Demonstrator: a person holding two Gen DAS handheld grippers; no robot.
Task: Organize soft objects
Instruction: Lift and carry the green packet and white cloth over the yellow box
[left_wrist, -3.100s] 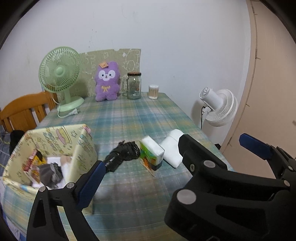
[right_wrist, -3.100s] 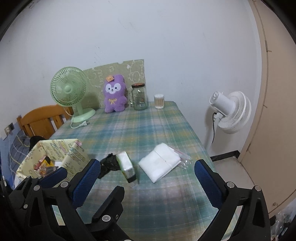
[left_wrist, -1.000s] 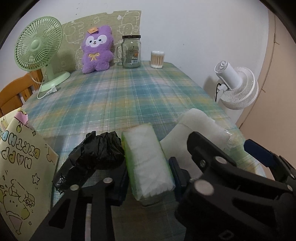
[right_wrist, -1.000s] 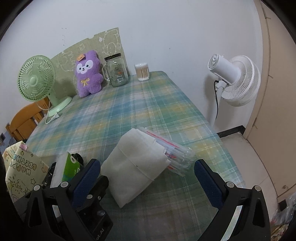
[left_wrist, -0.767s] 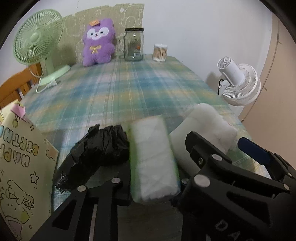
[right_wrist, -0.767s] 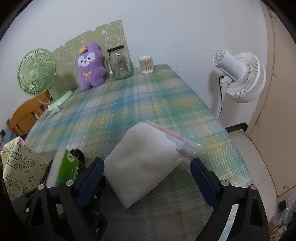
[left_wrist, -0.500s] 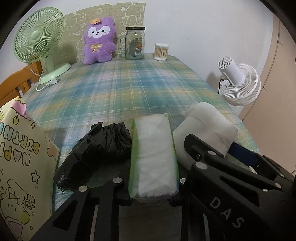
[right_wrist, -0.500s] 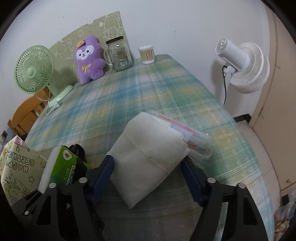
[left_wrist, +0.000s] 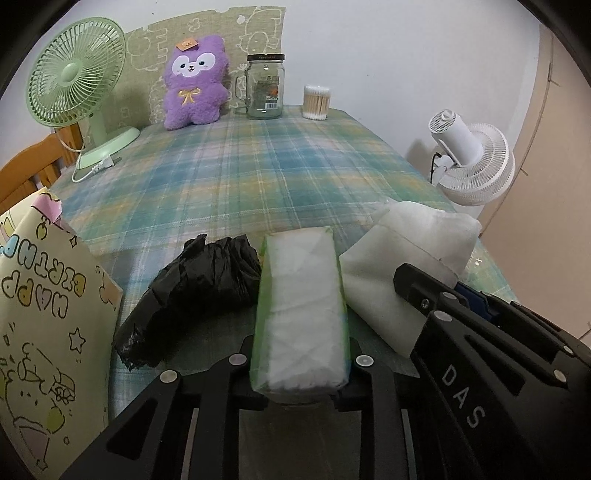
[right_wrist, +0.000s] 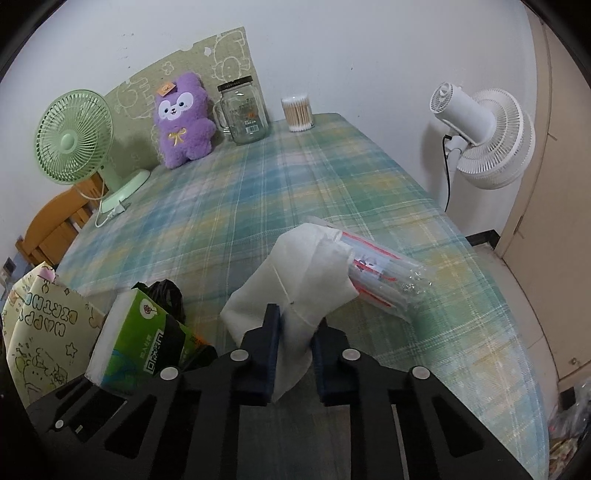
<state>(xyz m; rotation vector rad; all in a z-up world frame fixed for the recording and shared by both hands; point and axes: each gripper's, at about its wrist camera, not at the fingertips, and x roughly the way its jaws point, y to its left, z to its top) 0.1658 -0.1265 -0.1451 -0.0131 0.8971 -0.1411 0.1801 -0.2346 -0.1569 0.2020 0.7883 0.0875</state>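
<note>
White tissue in a soft green-edged plastic pack (left_wrist: 301, 317) sits clamped between the two black fingers of the left hand-held gripper (left_wrist: 300, 363), the pack's near end squeezed by the jaws and its far end pointing up the plaid green-and-blue cloth of the worktop (left_wrist: 258, 166). Just left of the pack, touching its side, lies a crumpled black plastic bag (left_wrist: 192, 295), and beyond that at the left edge stands a pale yellow cartoon-printed gift bag (left_wrist: 44, 314) with lettering on it. The right hand-held gripper (right_wrist: 295, 345) is closed on the lower corner of a folded white cloth pouch (right_wrist: 295, 273), its blue-padded fingers pinching the fabric so that it bunches between them; a clear plastic sleeve with red-and-white contents (right_wrist: 384, 280) sticks out of the pouch's right end and rests on the worktop. In the right wrist view the green tissue pack appears at lower left, beside the black bag. Along the far edge stand a mint-green desk fan (left_wrist: 77, 96), a purple plush toy (left_wrist: 194, 81), a glass jar mug with a dark lid (left_wrist: 264, 86) and a small tub of cotton swabs (left_wrist: 316, 102). A white floor fan (right_wrist: 484, 136) stands off the worktop's right side.
</note>
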